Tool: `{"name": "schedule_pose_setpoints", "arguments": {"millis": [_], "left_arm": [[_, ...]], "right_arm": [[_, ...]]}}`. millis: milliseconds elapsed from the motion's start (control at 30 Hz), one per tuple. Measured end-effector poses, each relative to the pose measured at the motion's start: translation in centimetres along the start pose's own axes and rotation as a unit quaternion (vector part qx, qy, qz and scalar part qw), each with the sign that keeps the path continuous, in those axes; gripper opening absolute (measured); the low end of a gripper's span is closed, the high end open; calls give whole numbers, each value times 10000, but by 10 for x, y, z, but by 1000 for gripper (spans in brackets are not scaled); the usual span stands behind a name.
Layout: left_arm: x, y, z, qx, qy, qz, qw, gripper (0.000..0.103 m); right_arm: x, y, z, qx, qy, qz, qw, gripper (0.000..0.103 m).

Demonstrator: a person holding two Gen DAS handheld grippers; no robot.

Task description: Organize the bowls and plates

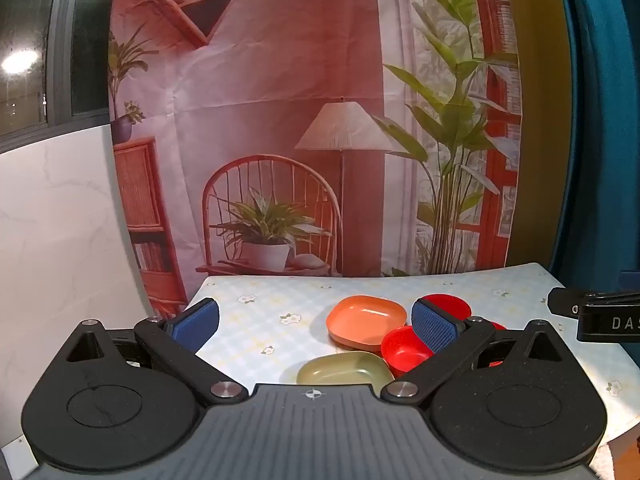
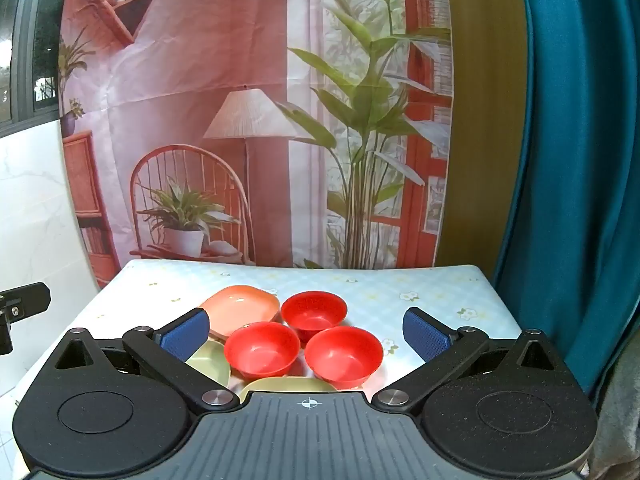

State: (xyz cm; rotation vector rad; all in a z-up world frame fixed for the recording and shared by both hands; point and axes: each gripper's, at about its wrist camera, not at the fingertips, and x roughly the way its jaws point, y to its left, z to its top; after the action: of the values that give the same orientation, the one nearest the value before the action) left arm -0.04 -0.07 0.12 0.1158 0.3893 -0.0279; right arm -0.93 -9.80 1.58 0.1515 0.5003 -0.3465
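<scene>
While both tools hover above the near edge of the table (image 2: 440, 292), the left gripper (image 1: 316, 322) and the right gripper (image 2: 306, 334) each stand with blue pads spread wide and nothing between them. On the floral cloth a tight cluster sits near centre: three red bowls, one at the back (image 2: 313, 310), one front-left (image 2: 262, 348) and one front-right (image 2: 344, 354), packed rim to rim, with an orange plate (image 2: 240, 306) just behind and left of them. Two olive-green plates lie nearest, one (image 2: 210, 362) partly behind the right gripper's left finger, the other (image 2: 288, 384) at its body's front edge; a printed backdrop (image 2: 240, 120) hangs behind the table.
</scene>
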Motion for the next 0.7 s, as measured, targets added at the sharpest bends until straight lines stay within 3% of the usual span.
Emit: {"name": "schedule_pose_setpoints", "arguments": {"millis": [700], "left_arm": [[-1,2,0,-46,-4,-8,10000,103]], "right_arm": [[0,0,0,-1,2,4,10000,103]]}}
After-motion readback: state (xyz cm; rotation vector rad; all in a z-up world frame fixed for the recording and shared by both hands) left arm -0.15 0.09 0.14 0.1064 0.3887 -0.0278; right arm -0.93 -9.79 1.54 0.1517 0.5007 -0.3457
